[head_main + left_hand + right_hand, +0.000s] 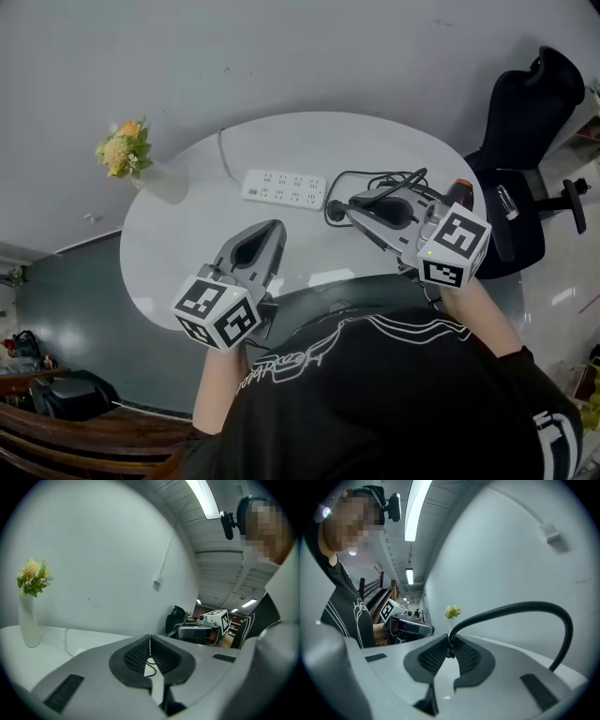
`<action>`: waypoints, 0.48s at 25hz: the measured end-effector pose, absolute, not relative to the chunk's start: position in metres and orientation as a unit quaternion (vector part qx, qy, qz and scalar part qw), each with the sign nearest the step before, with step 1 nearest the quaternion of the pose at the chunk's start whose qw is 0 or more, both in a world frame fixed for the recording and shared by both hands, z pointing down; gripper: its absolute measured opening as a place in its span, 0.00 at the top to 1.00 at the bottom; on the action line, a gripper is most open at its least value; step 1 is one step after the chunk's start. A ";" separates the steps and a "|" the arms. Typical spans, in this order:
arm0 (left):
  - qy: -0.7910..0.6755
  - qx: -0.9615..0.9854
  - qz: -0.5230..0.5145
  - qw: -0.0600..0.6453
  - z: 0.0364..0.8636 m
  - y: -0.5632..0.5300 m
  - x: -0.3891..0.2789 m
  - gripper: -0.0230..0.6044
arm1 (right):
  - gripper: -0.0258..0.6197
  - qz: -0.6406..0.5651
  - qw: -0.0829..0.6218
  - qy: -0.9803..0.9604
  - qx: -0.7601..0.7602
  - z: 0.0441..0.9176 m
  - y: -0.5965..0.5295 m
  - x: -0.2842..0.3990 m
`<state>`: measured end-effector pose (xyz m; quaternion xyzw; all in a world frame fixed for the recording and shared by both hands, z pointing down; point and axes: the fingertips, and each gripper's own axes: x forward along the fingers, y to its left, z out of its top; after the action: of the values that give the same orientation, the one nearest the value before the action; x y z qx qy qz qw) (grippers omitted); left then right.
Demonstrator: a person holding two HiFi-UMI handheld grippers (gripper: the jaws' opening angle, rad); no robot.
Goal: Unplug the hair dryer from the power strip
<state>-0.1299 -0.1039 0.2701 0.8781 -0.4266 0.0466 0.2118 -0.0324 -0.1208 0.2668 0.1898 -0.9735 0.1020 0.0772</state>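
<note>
The person's black shirt [375, 394] fills the near edge of the head view, with both grippers raised over the near rim of the round white table [178, 248]. The left gripper [270, 234] is at near left. In the left gripper view its jaws [150, 641] are closed pad to pad with nothing between them. The right gripper [354, 202] is at near right and points left across the table. In the right gripper view its jaws [450, 644] are clamped on the black cord [511, 606], which rises from the pads and arcs over to the right. In the head view the cord [375, 178] loops on the table beyond the right gripper. Its black plug [335, 212] sits just past the jaw tips, off the right end of the white power strip [284, 187], not in any socket on the strip's top face. The dryer [457, 192] lies at far right, mostly hidden by the right gripper, with only an orange part visible. A vase [164, 183] of flowers [125, 148] stands at the far left rim. A black chair [525, 122] stands beyond the table at far right.
</note>
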 end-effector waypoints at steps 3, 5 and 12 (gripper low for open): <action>-0.424 0.881 0.038 0.207 0.260 -0.085 -0.130 0.95 | 0.92 0.098 0.074 -0.971 0.203 0.261 -0.101 -0.033; -0.419 0.884 0.030 0.205 0.253 -0.071 -0.129 0.95 | 0.92 0.103 0.065 -0.969 0.216 0.257 -0.087 -0.033; -0.407 0.895 0.031 0.180 0.229 -0.030 -0.128 0.95 | 0.92 0.121 0.033 -0.962 0.241 0.237 -0.047 -0.035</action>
<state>-0.1278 -0.0302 0.2287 0.8950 -0.4071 0.0308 0.1797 -0.0352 -0.0469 0.2369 0.2409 -0.9624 0.1211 0.0333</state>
